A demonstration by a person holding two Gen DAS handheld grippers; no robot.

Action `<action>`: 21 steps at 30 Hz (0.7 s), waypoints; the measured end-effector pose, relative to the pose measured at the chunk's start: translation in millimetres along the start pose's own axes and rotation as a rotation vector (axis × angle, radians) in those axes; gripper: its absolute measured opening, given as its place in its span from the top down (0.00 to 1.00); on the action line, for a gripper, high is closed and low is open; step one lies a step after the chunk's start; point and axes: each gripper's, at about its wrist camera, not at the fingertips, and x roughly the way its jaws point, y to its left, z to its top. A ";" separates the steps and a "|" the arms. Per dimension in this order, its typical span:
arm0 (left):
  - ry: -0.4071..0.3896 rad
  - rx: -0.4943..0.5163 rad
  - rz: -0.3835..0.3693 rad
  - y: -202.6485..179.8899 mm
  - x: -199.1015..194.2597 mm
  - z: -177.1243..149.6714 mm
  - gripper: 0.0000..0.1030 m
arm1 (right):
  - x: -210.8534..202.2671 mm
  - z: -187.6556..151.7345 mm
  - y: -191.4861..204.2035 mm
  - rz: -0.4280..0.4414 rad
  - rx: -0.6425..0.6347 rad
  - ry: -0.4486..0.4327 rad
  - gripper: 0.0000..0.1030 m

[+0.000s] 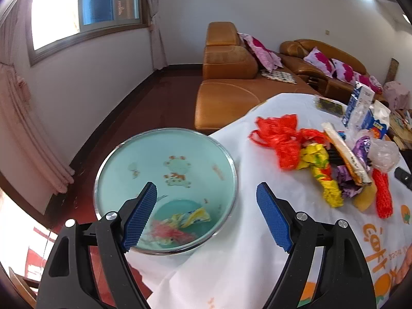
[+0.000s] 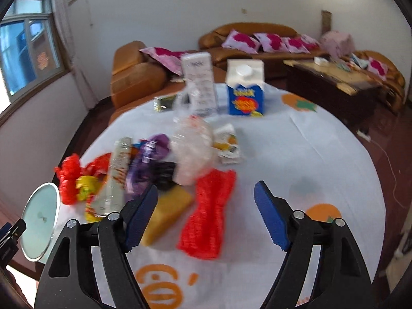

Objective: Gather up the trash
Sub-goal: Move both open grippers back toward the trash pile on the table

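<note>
At lower centre of the right wrist view, the right gripper [image 2: 206,211] has its blue-padded jaws spread wide with nothing clamped; a red mesh net [image 2: 208,213] and a yellow sponge-like block [image 2: 167,211] lie on the white tablecloth [image 2: 309,154] between and just beyond the pads, untouched. Beyond them, toward centre-left of the frame, a trash pile holds a crumpled clear bag [image 2: 193,149], a purple wrapper [image 2: 152,154] and a red plastic bag [image 2: 69,177]; motion blur makes the smaller pieces hard to identify. A blue-and-white carton [image 2: 244,90] stands upright at upper centre. At lower centre of the left wrist view, the left gripper [image 1: 206,216] is likewise spread and empty, positioned over the near rim of a pale green bin [image 1: 164,170] at the table edge. Some wrappers [image 1: 180,224] lie at the bin bottom. The remaining trash lies at right of that frame.
</note>
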 end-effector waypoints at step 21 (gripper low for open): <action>-0.009 0.080 0.007 -62.8 30.4 23.2 0.24 | 44.0 -11.5 -13.4 0.009 0.030 0.153 0.46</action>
